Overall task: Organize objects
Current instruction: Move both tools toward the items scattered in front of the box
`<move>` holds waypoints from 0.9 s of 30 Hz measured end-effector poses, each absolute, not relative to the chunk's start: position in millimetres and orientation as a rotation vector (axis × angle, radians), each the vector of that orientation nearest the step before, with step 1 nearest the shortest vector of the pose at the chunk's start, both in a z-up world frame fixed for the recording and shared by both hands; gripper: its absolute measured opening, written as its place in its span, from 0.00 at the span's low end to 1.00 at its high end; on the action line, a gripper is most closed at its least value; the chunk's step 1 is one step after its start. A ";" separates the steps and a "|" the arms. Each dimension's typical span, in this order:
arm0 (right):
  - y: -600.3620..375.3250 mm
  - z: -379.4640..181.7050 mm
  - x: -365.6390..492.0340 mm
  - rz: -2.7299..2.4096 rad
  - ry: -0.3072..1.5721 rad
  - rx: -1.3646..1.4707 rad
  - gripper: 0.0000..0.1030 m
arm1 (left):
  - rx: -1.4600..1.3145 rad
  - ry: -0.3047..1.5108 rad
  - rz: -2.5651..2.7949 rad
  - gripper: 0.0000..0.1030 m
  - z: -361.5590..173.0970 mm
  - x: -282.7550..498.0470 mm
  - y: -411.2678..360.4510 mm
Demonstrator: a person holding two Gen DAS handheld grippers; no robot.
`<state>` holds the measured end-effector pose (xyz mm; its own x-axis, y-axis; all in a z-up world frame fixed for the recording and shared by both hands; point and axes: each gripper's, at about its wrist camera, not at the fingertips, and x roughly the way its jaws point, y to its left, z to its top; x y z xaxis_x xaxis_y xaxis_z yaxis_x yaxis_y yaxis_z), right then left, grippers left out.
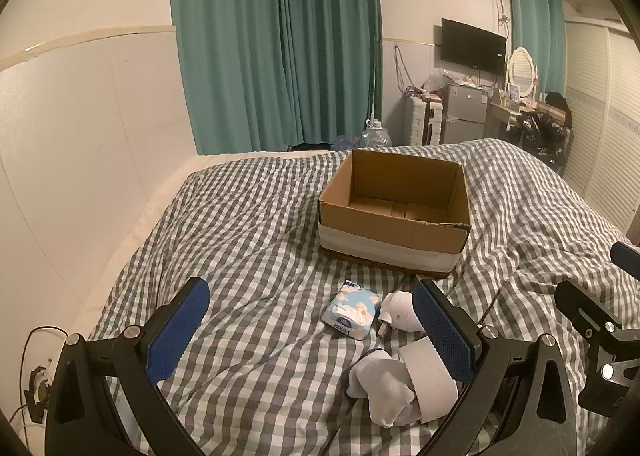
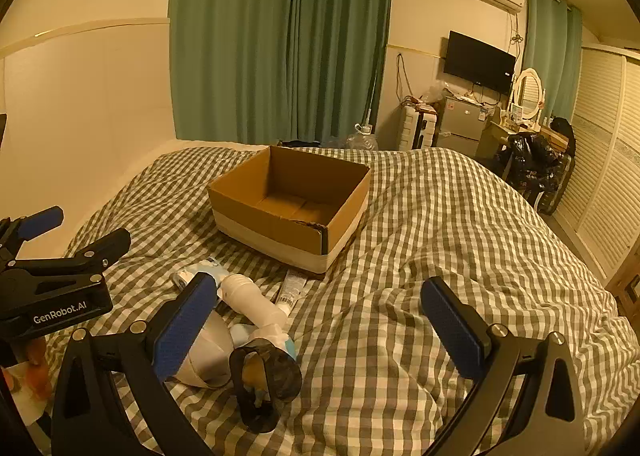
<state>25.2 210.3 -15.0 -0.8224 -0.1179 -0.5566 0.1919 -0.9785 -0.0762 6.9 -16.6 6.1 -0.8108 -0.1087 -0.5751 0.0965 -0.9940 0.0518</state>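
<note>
Cardboard box (image 1: 394,212): open-topped, brown, with a white band around its lower walls; upright on the checked bed, interior empty.

Tissue pack (image 1: 351,309): light blue with white pattern, lying flat in front of the box.

White bottle (image 2: 250,298): lying on its side just beside the tissue pack.

White socks (image 1: 380,388): bunched together, touching a white tape roll (image 1: 430,380) that lies on its side.

Dark translucent cup (image 2: 266,380): tipped on its side, mouth facing the camera.

Tube (image 2: 294,286): flat, near the box's front corner.
</note>
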 end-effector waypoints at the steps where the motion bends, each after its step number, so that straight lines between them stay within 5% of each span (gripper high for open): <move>1: 209.8 -15.1 25.6 -2.845 0.193 0.855 1.00 | 0.920 -0.030 -2.890 1.00 6.3 7.0 -15.9; 27: 203.9 -17.2 32.5 -2.825 0.221 0.851 0.96 | 0.895 -0.039 -2.916 1.00 5.4 16.2 -10.5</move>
<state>32.5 203.9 -17.2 -0.8191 -0.1314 -0.5585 0.2165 -0.9722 -0.0888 16.2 -10.5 5.4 -0.8240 -0.0939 -0.5588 0.0788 -0.9956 0.0510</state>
